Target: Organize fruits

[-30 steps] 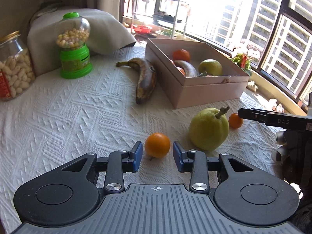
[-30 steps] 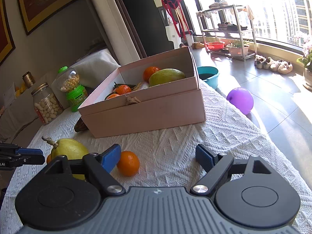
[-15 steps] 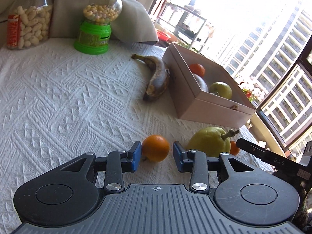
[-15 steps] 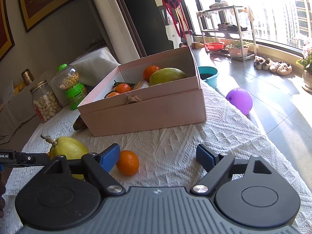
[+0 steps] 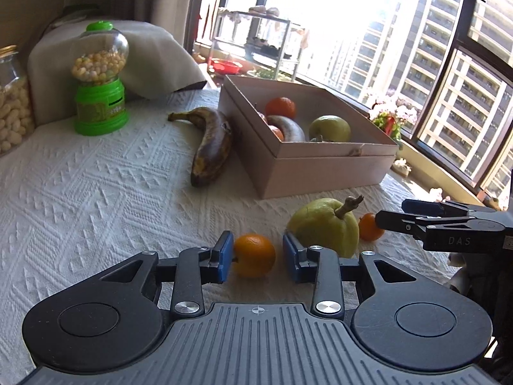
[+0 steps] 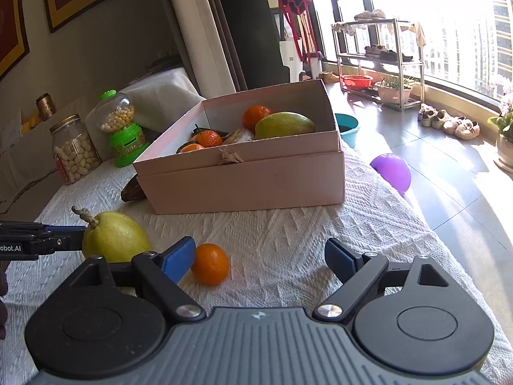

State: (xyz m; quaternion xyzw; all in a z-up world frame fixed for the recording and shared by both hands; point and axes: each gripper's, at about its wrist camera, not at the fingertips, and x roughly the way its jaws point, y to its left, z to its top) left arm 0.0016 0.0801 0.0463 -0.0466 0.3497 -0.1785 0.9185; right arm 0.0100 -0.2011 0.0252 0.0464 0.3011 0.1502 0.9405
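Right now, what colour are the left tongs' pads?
Blue pads on black left tongs; clearest in the left wrist view.

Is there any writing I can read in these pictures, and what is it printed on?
"DAS": on the black right gripper, seen from the left wrist.
"obot.AI", cut off by the picture edge: on the black left gripper, seen from the right wrist.
Green candy dispenser label: too blurred to read.
Glass peanut jar red label: too small to read.

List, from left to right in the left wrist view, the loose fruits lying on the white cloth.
banana → orange → pear → small orange
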